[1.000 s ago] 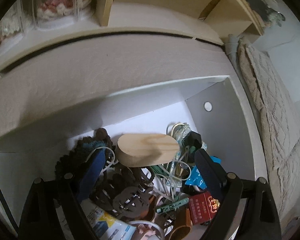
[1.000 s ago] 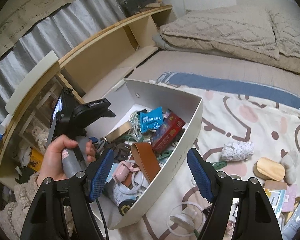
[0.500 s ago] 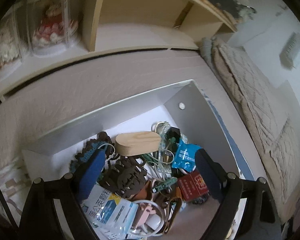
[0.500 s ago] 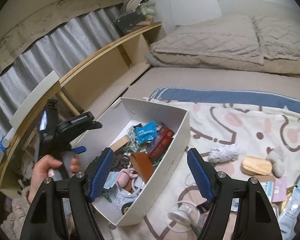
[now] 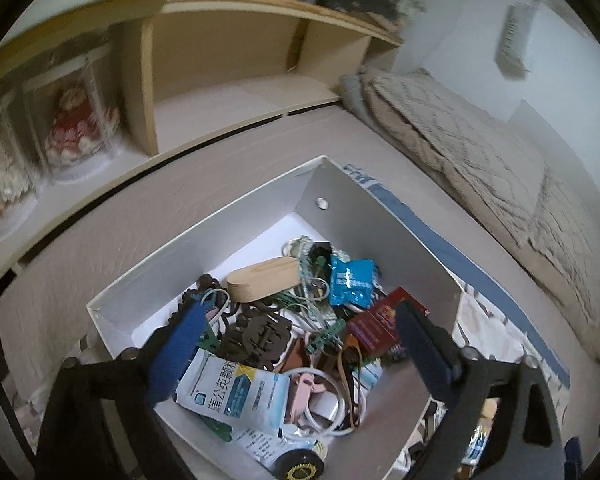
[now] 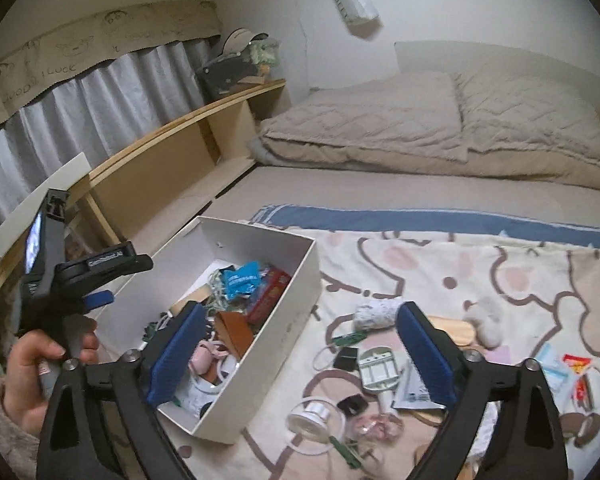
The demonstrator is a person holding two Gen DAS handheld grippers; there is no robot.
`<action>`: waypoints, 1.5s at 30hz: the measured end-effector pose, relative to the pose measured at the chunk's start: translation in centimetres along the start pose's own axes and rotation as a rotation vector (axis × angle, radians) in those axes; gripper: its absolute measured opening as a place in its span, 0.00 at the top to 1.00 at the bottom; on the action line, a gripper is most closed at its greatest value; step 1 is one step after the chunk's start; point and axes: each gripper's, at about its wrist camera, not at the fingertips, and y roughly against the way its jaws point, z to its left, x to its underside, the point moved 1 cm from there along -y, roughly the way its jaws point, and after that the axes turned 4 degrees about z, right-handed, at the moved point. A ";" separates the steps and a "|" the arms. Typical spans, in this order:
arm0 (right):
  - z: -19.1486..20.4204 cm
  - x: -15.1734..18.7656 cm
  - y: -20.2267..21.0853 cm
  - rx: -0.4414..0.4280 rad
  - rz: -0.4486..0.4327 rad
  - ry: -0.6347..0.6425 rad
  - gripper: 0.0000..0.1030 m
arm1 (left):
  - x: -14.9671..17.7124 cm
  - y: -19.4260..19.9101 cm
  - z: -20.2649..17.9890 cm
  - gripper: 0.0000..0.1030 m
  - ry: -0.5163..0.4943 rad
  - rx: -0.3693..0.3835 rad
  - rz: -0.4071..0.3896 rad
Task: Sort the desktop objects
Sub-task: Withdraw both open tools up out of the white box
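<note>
left tool (image 5: 300, 344) hangs released and empty over the white box (image 5: 204, 248) on the bed; a wooden oval block (image 5: 262, 279), blue packet (image 5: 350, 282) and brown hair claw (image 5: 260, 334) lie below its fingers. right tool (image 6: 300, 350), also released, faces loose clutter on the patterned blanket (image 6: 500, 276). both have pulled back from the box since a second ago.

The box (image 6: 284, 312) sits on the blanket (image 6: 520, 280), on the bed, with the shelf unit (image 6: 172, 152) to its left and the pillows (image 6: 440, 120) behind it. In the box, the wooden block (image 5: 262, 280) lies behind the hair claw (image 5: 260, 334); the sachet (image 5: 350, 282) lies right of the block. Right of the box, loose items are scattered on the blanket, including a second wooden block (image 6: 454, 330) and a plush toy (image 6: 486, 320) just beside it.
</note>
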 end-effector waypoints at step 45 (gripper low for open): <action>-5.5 7.7 11.5 0.245 -0.130 -0.066 0.00 | 8.9 10.2 -5.2 0.00 -0.417 0.238 -0.138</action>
